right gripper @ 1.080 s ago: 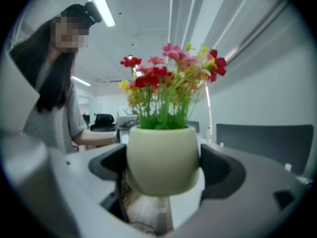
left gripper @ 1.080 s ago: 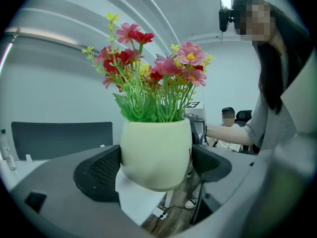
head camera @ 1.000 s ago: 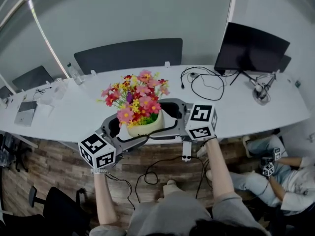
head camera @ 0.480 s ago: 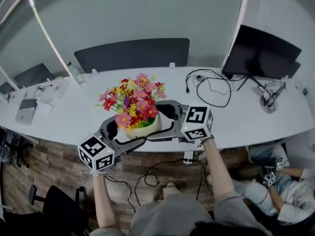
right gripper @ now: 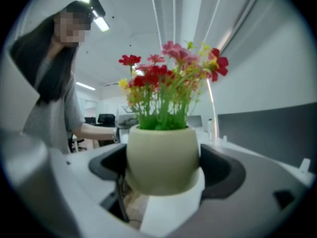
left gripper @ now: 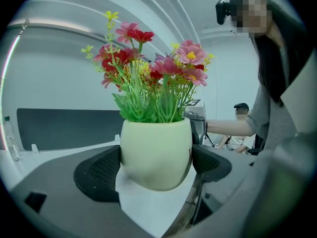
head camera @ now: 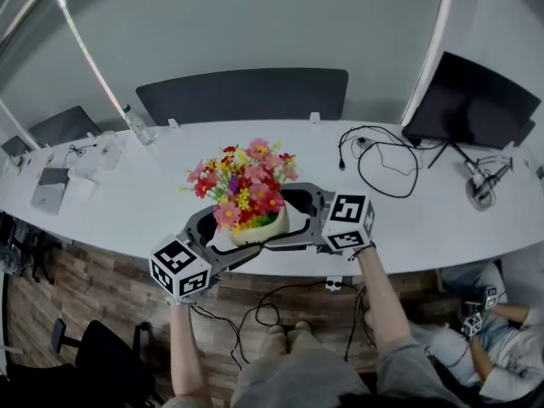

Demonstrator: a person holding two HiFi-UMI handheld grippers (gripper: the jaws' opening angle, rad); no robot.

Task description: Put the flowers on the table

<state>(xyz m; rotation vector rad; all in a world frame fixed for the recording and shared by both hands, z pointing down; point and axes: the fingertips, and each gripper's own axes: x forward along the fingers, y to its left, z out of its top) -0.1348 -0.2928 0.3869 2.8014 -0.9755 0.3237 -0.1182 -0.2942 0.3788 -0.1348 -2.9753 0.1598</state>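
A cream round pot (head camera: 257, 228) of pink, red and yellow flowers (head camera: 245, 184) hangs just over the front edge of the long white table (head camera: 127, 198). Both grippers clamp it from opposite sides. My left gripper (head camera: 231, 235) reaches in from the lower left, my right gripper (head camera: 287, 219) from the right. In the left gripper view the pot (left gripper: 156, 152) fills the gap between the dark pads (left gripper: 96, 172) of the left gripper (left gripper: 156, 163). The right gripper view shows the same pot (right gripper: 162, 157) pressed between the right gripper's (right gripper: 163, 168) pads (right gripper: 223, 171), with table (right gripper: 173, 209) beneath.
A black monitor (head camera: 476, 100) and looped cables (head camera: 382, 155) sit at the table's right. A clear bottle (head camera: 136, 126) and a laptop (head camera: 49, 181) are at the left. Dark chair backs (head camera: 246, 96) line the far side. A seated person (head camera: 484, 330) is on the floor side, lower right.
The head view has drifted left along the table, so the monitor sits further right. Both grippers keep their hold on the pot near the table's front edge.
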